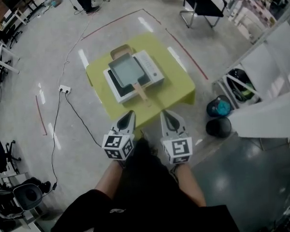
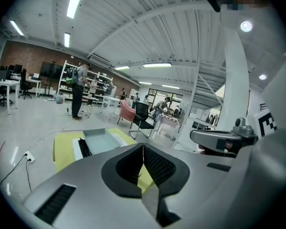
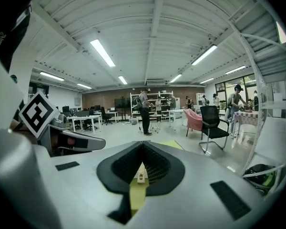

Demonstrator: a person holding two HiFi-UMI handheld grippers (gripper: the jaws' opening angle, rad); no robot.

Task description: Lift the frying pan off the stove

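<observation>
Head view: one frying pan [image 1: 127,69] sits on one stove [image 1: 153,72] on one yellow table [image 1: 176,88]. Our two claws, left claw [image 1: 130,115] and right claw [image 1: 165,114], hang short of it.

Left gripper view: jaws closed, empty.

Right gripper view: jaws together too, with the handle [image 3: 140,174] straight ahead. We should open wide and come in level along it.

No legible text, brand, number or label in any view. The only sign-like marks are black-and-white square code patterns, not readable as characters. They sit on the cube [image 1: 118,146] of the left gripper [image 1: 130,115] and the cube [image 1: 178,150] of the right gripper [image 1: 166,114], lower centre of the head view. One pattern also shows at the left edge of the right gripper view, and part of one at the right edge of the left gripper view.
</observation>
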